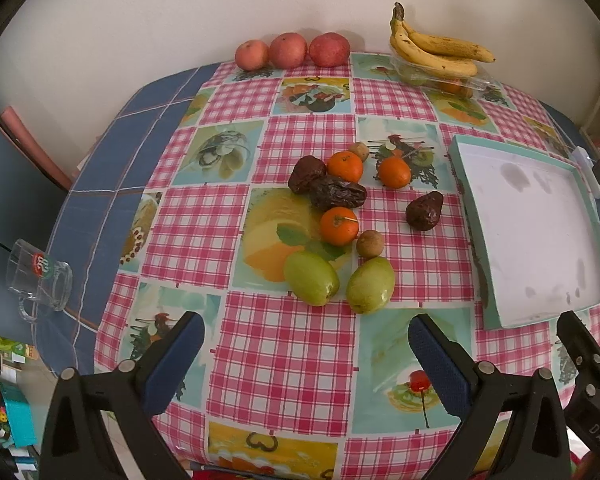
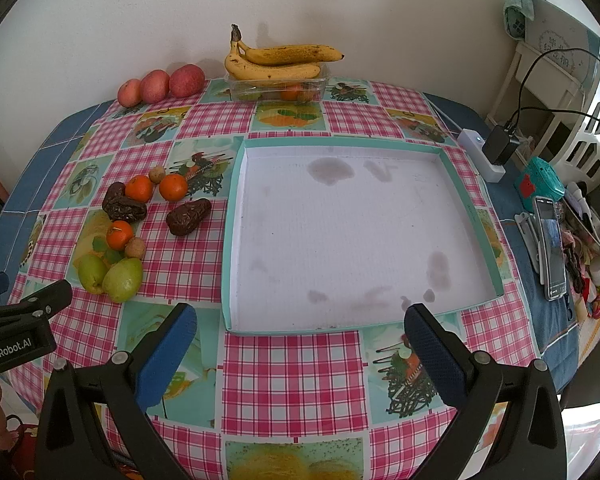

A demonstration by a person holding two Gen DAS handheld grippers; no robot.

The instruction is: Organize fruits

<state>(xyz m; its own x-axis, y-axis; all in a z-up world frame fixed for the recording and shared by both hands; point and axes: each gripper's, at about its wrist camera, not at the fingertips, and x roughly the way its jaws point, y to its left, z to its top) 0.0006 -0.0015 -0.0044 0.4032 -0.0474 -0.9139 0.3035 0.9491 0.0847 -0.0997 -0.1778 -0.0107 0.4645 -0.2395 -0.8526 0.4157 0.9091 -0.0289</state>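
A loose pile of small fruit lies on the checked tablecloth: two green fruits (image 1: 311, 283) (image 1: 370, 285), three mandarins (image 1: 339, 225), dark dates (image 1: 337, 196) (image 1: 424, 211) and small brown longans (image 1: 369, 243). The pile also shows in the right wrist view (image 2: 120, 236), left of a shallow white tray with a teal rim (image 2: 229, 240), which is empty. The tray also shows in the left wrist view (image 1: 472, 216). My left gripper (image 1: 306, 346) is open and empty, just in front of the green fruits. My right gripper (image 2: 300, 334) is open and empty at the tray's near edge.
Three red apples (image 1: 292, 50) and bananas (image 1: 436, 52) on a clear plastic box (image 2: 276, 90) stand at the back by the wall. A glass mug (image 1: 40, 280) sits at the left table edge. A phone (image 2: 552, 248), charger (image 2: 500, 146) and clutter lie on the right.
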